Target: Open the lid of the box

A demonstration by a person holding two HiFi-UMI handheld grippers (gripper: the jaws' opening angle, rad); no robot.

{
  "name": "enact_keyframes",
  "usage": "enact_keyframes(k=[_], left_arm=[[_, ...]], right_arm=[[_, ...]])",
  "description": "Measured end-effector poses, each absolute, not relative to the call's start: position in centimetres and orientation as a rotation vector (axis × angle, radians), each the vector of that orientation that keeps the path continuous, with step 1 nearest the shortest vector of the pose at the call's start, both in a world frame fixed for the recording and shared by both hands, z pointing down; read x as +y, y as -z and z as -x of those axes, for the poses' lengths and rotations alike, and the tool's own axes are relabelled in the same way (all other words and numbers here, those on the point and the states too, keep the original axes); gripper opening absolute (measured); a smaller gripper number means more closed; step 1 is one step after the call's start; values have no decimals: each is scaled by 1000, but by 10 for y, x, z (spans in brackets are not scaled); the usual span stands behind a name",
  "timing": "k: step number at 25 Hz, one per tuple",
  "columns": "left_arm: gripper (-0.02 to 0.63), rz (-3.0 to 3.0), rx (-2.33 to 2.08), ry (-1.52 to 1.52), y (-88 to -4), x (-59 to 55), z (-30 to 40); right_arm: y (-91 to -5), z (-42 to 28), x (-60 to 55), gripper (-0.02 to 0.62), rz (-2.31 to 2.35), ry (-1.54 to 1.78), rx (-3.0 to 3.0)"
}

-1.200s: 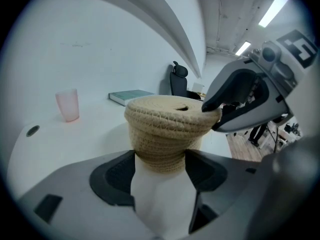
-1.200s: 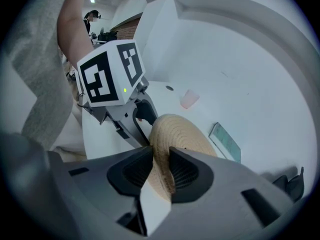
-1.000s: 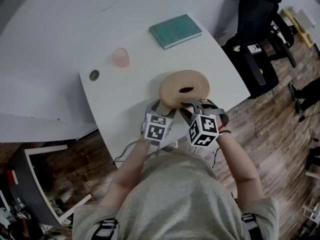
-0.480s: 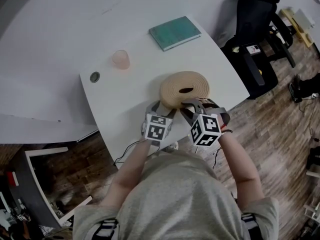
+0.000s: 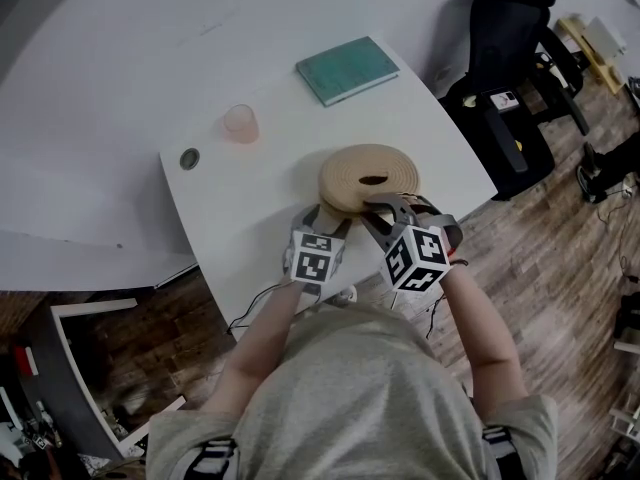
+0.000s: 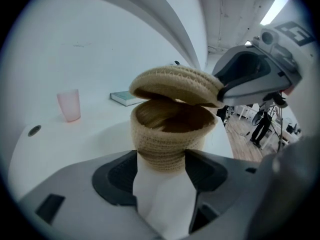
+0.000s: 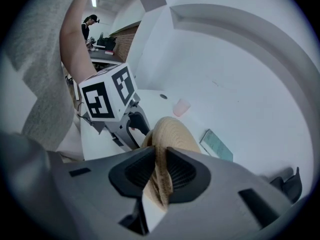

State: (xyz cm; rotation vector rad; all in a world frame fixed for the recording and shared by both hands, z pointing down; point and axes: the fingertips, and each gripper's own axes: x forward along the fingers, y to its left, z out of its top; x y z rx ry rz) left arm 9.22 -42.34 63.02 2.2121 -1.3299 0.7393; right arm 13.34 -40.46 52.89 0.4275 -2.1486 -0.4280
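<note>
No words, brands or numbers legible anywhere. Only coded black-and-white squares on the left marker cube (image 5: 314, 255) and the right marker cube (image 5: 417, 259) (patterns, not letters or digits). Nothing readable on the plain cover of the teal book (image 5: 348, 66). A small pale label (image 5: 503, 98) on the black chair (image 5: 507, 28), with dark print far too small to make out.

Grey short-sleeved T-shirt (image 5: 350, 398). Left tool (image 6: 161, 166) and right tool (image 7: 161, 176): grey shells, dark ribbed pads (image 7: 182, 171), white cubes (image 5: 313, 253) with black squares; right jaws closing on the lid (image 7: 172, 134).
</note>
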Motion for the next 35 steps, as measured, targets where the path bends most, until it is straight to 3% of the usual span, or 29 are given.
enact_keyframes(k=[35], left_arm=[[271, -2195, -1390, -769, -629, -419, -92]], right_arm=[[-468, -243, -444, 67, -1364, -432, -2487]])
